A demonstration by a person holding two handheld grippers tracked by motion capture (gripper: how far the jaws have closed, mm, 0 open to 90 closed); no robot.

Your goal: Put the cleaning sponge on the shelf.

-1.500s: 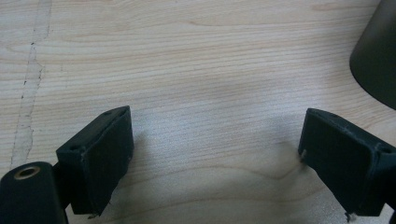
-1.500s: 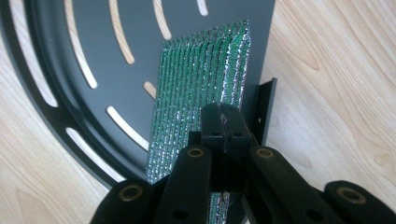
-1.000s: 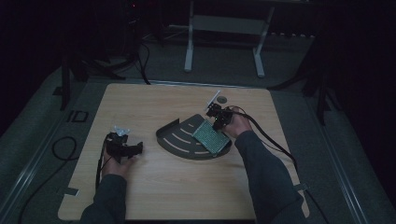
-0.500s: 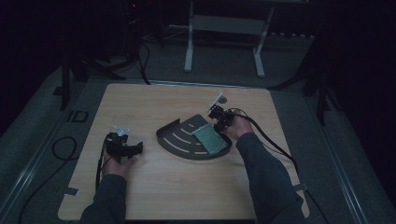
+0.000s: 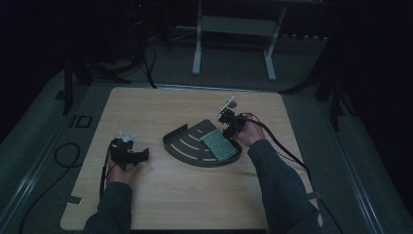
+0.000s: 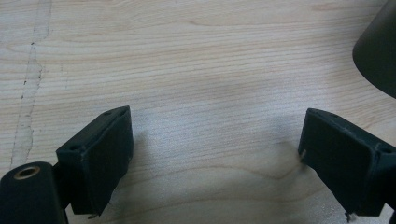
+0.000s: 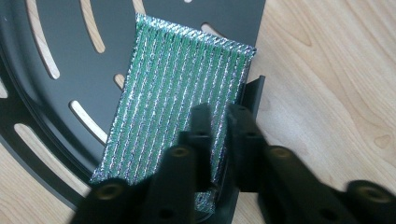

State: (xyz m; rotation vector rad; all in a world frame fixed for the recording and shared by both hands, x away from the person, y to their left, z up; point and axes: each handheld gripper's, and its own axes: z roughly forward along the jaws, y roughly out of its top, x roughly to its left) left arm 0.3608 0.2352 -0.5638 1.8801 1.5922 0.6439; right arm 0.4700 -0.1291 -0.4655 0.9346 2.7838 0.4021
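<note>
On the black slotted tray, green ribbed pad, right tongs just loosened, left tongs released.

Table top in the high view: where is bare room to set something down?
The table is bare along its near edge between the forearms, and across the far left. It is crowded mid-right, where the black slotted tray holds the green sponge beside the right gripper.

A light wooden tabletop stands on grey carpeted floor. Beyond its far edge stands a pale metal frame stand. A black cable loops on the floor at left.
</note>
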